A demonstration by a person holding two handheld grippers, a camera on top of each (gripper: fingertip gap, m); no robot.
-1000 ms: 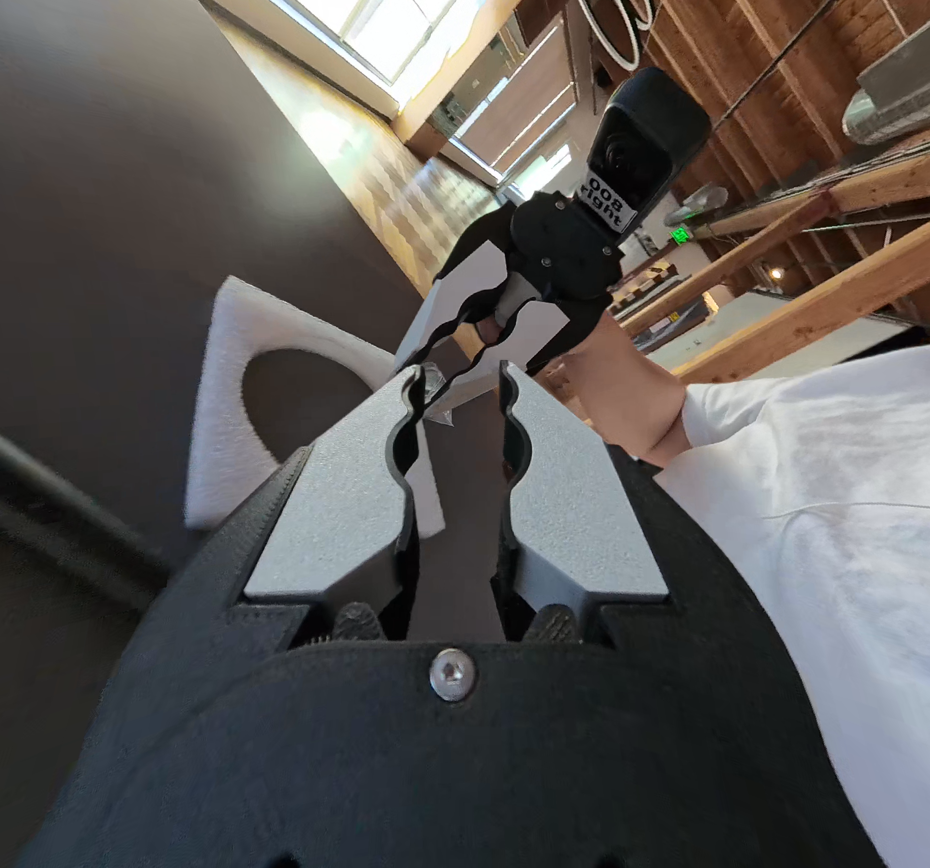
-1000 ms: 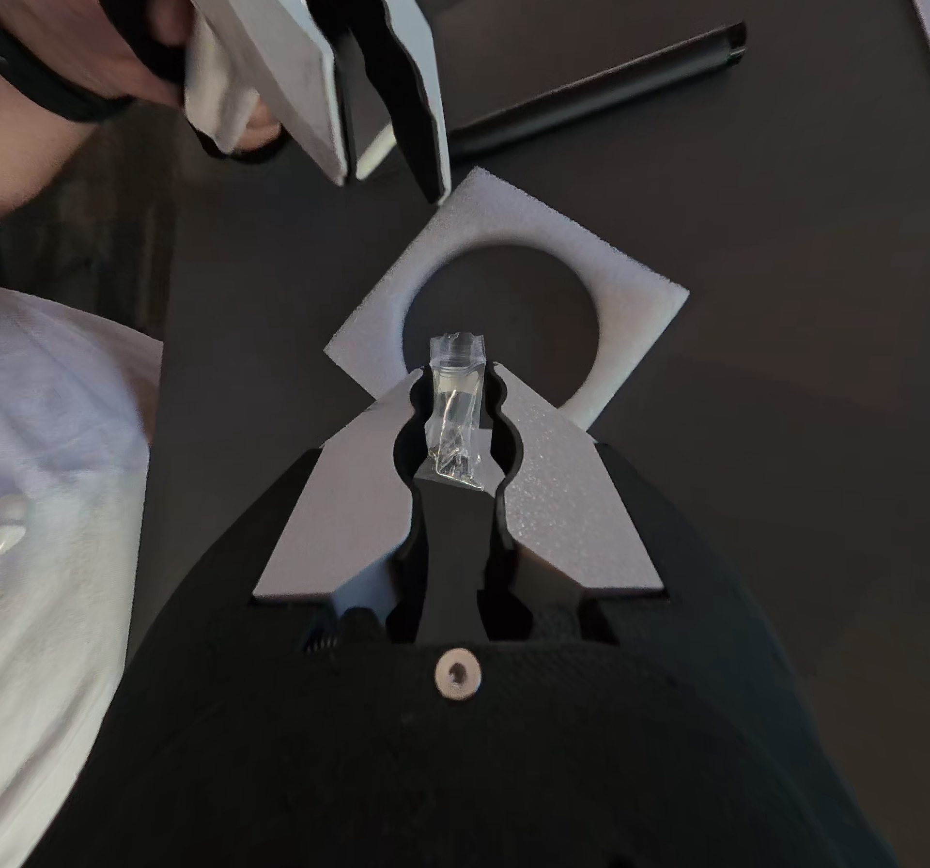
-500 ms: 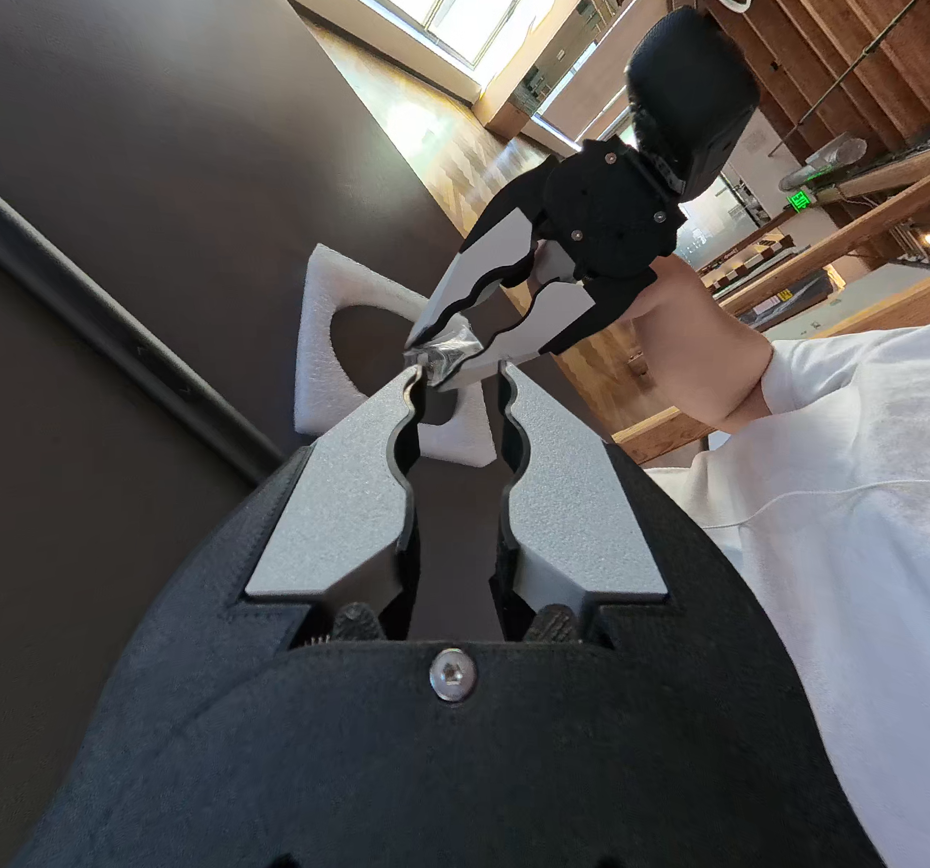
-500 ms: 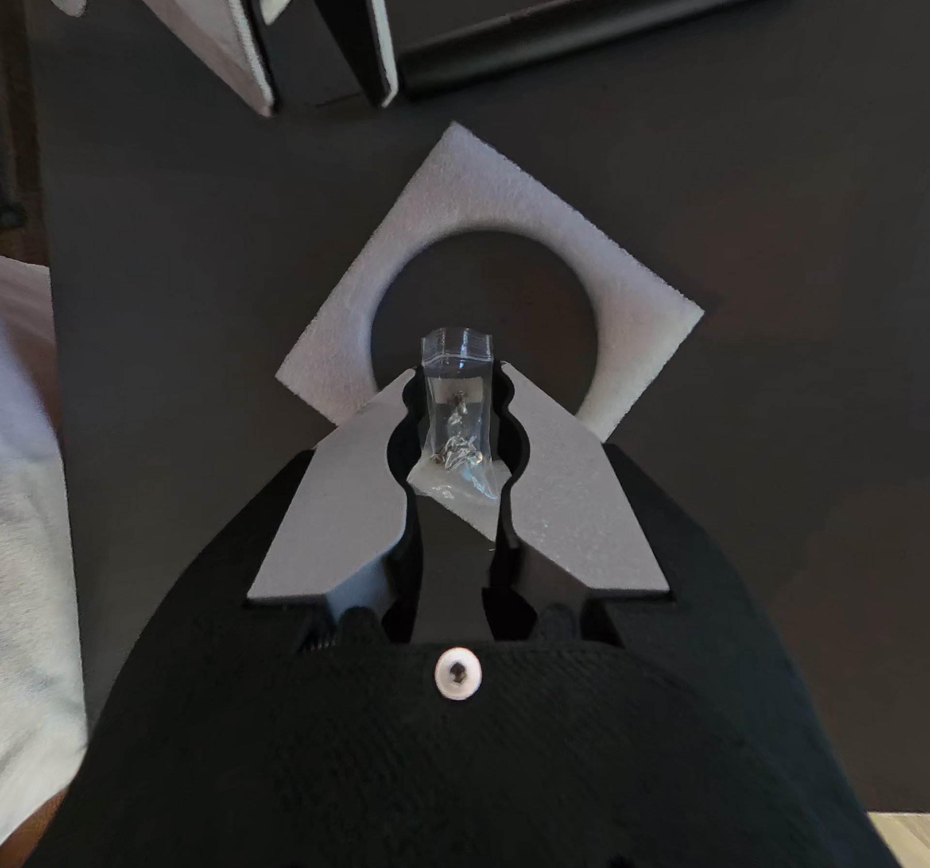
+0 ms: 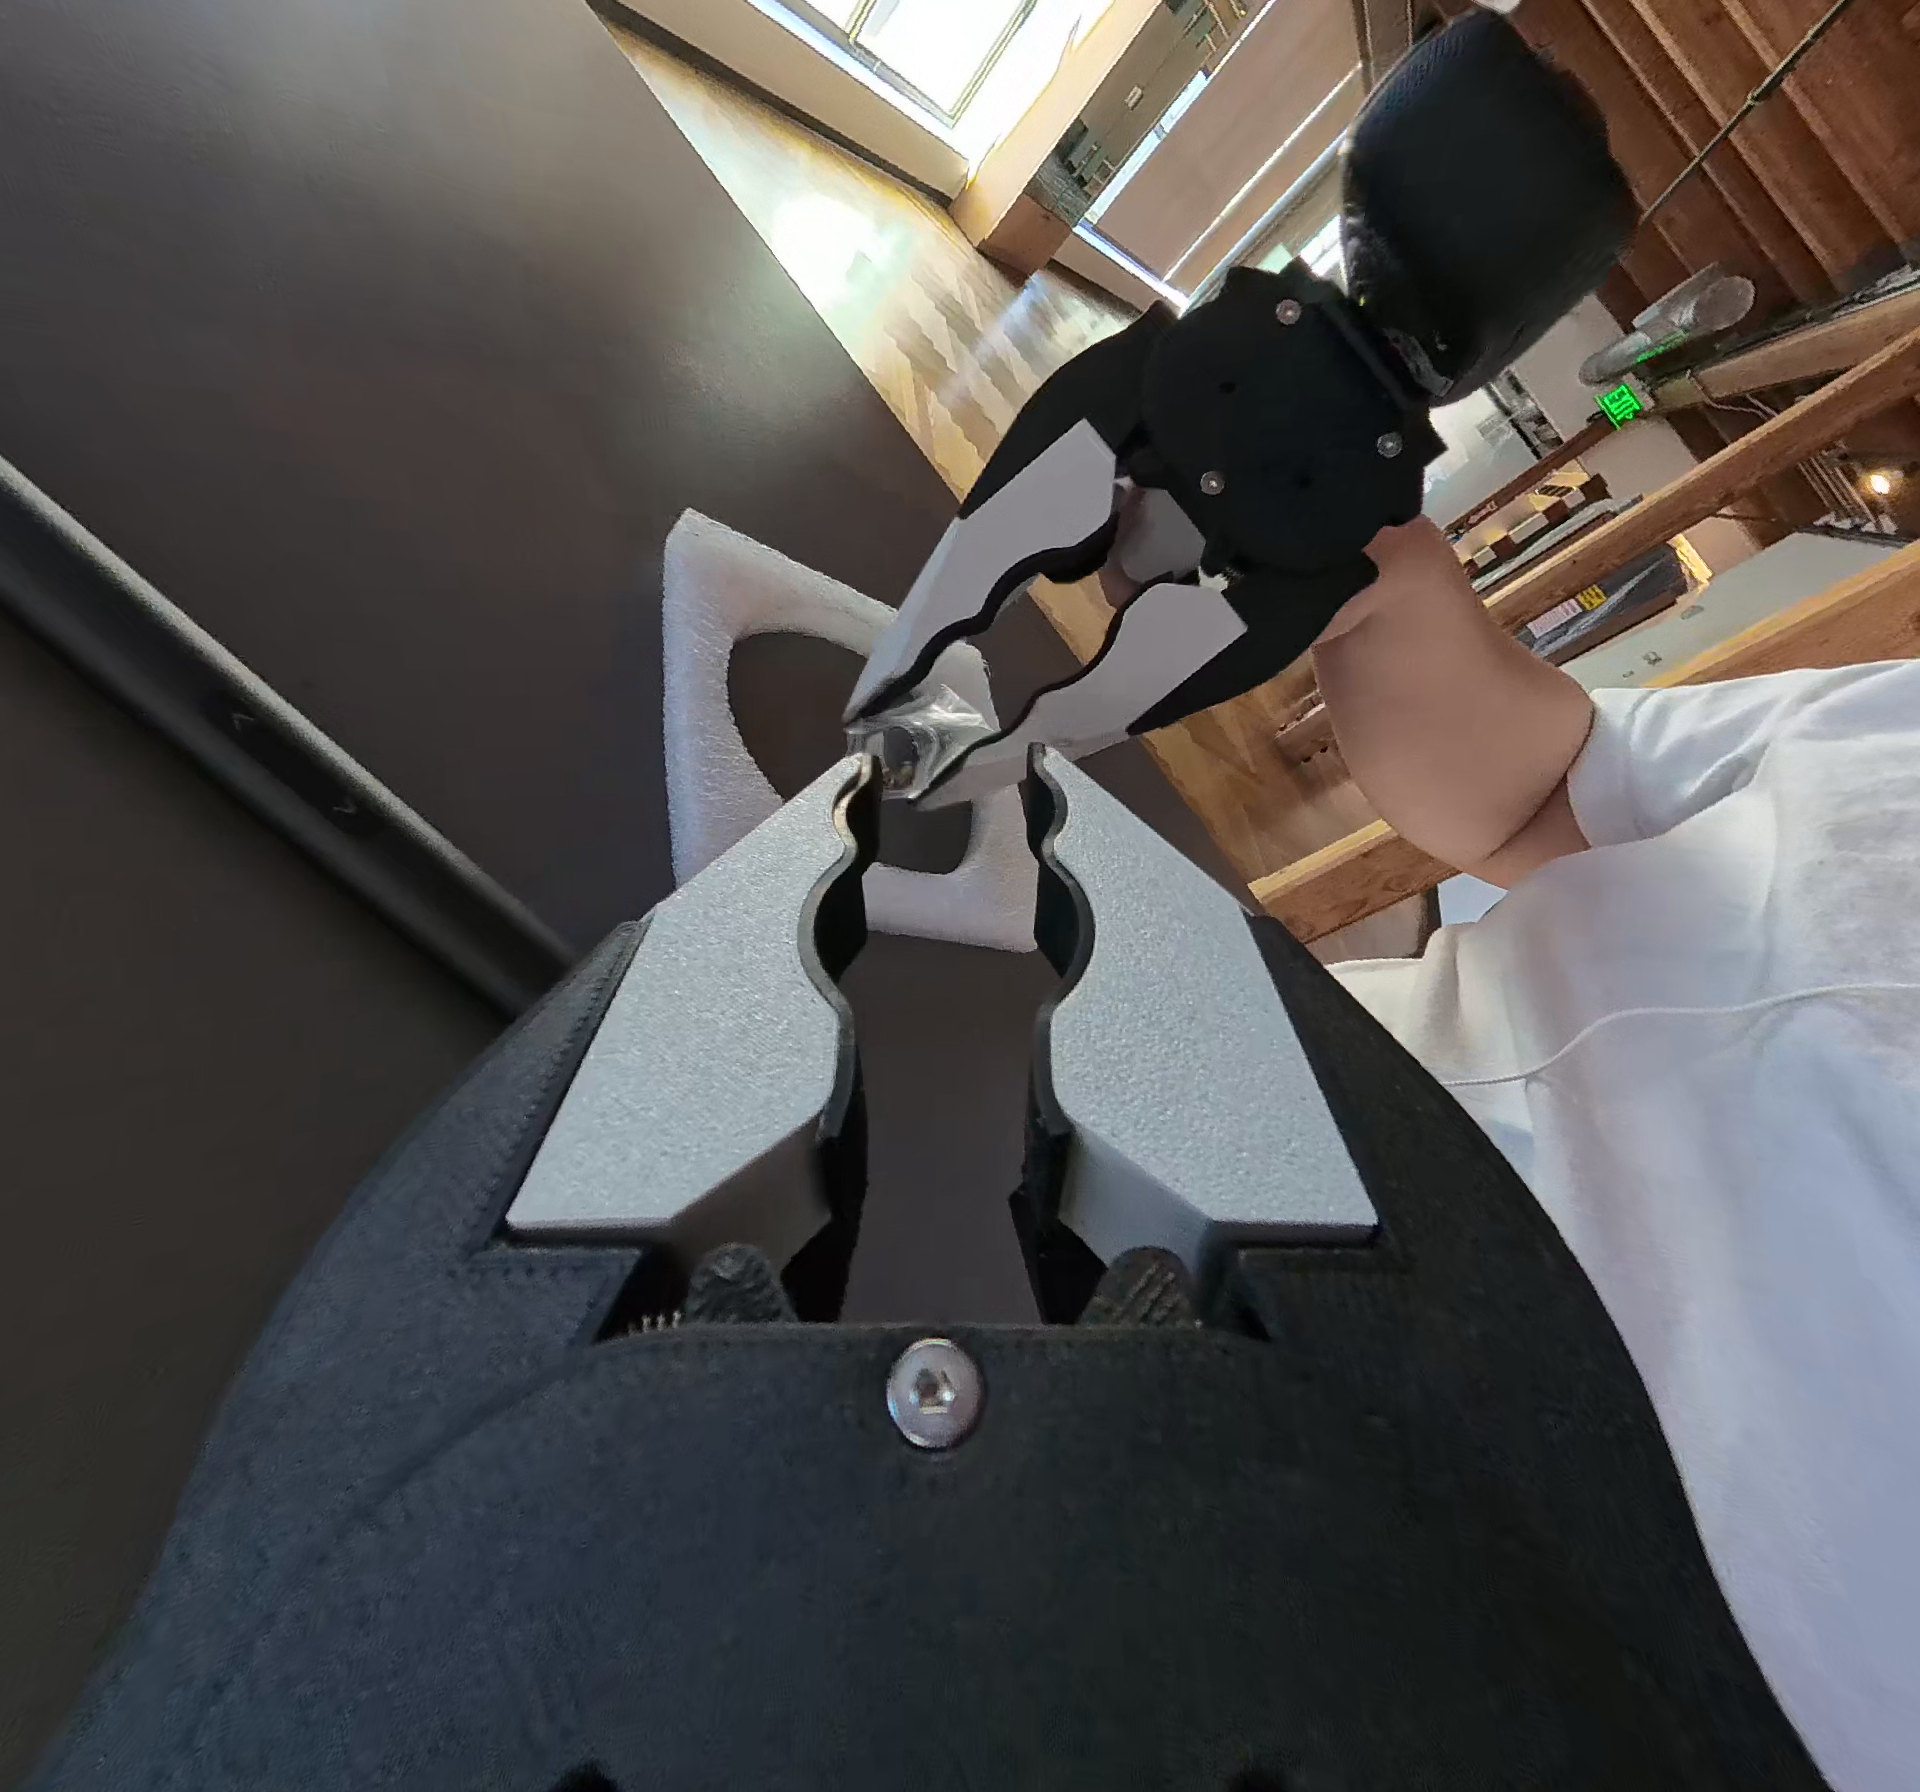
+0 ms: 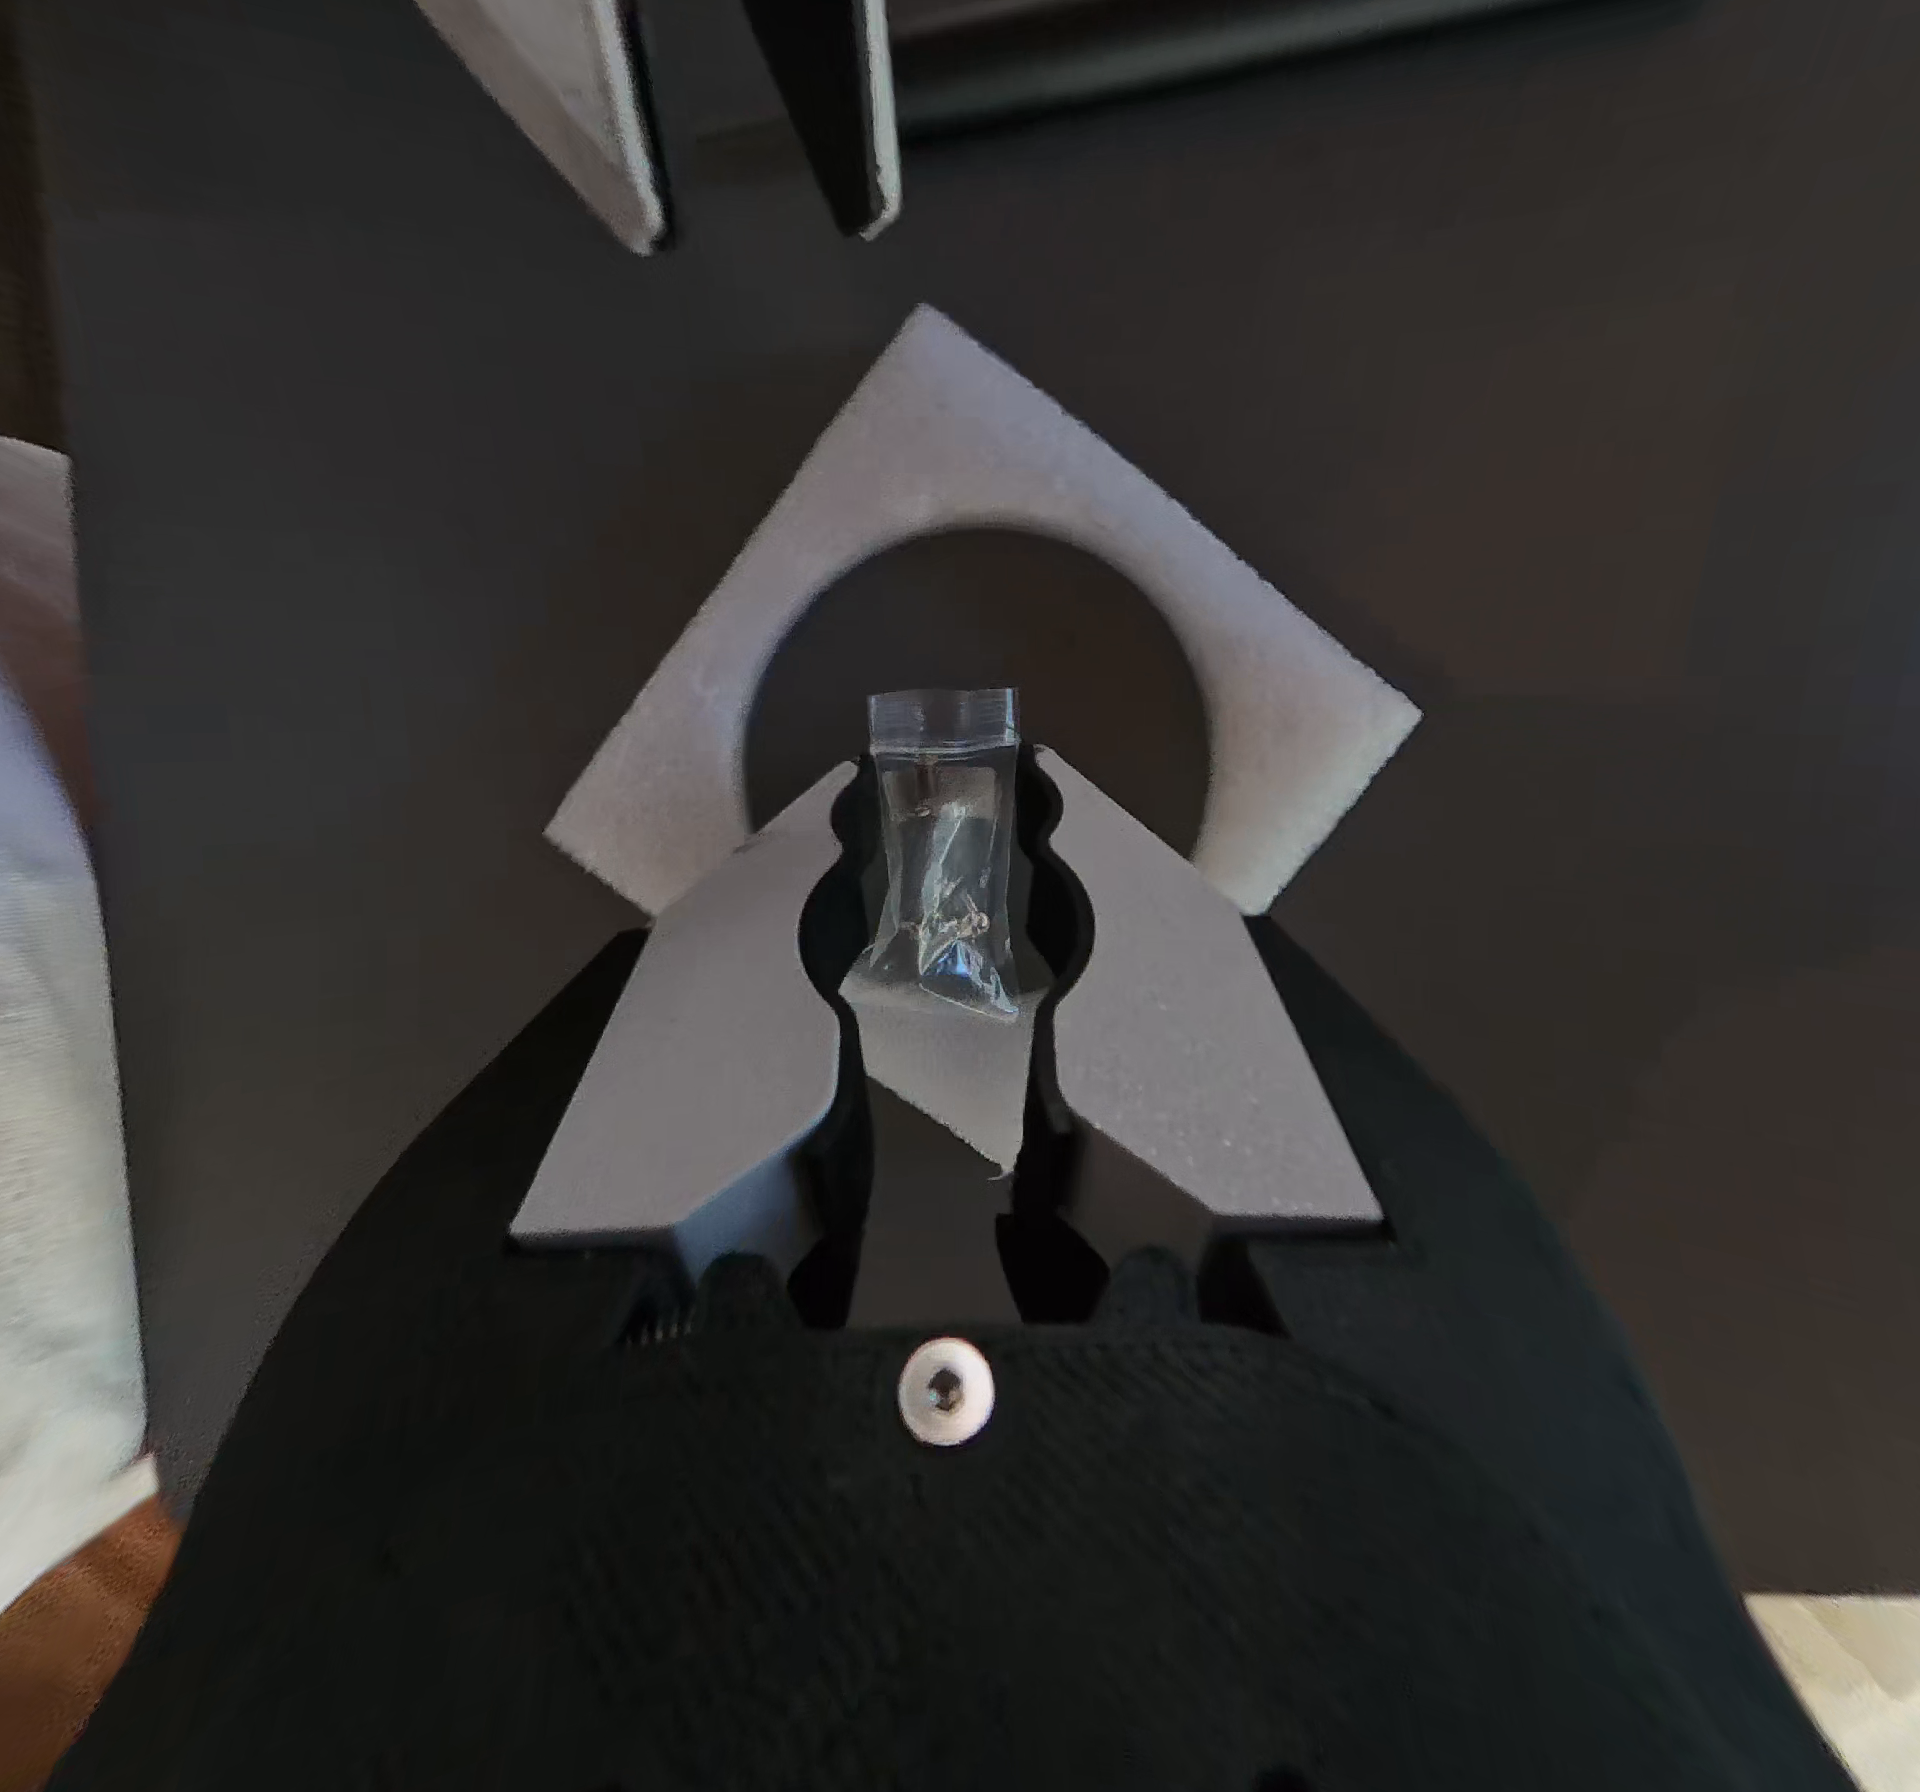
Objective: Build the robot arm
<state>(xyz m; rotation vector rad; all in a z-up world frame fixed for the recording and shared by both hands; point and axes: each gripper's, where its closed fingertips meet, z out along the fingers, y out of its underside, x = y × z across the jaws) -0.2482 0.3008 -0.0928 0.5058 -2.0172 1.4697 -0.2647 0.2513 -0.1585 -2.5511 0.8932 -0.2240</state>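
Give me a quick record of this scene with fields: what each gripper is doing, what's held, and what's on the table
left gripper: open, empty, tips close to the bag
right gripper: shut on the small clear bag
bag contents: small metal parts, too small to identify
foam square: white, round cutout, flat on the dark table, below the bag
black bar: lying on the table beyond the foam

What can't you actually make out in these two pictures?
- Small metal parts in the clear plastic bag: too small to identify, right wrist view.
- White foam square: near corners hidden behind the right gripper.
- Left gripper: cut off by the top edge there.
- Black bar: ends cropped.
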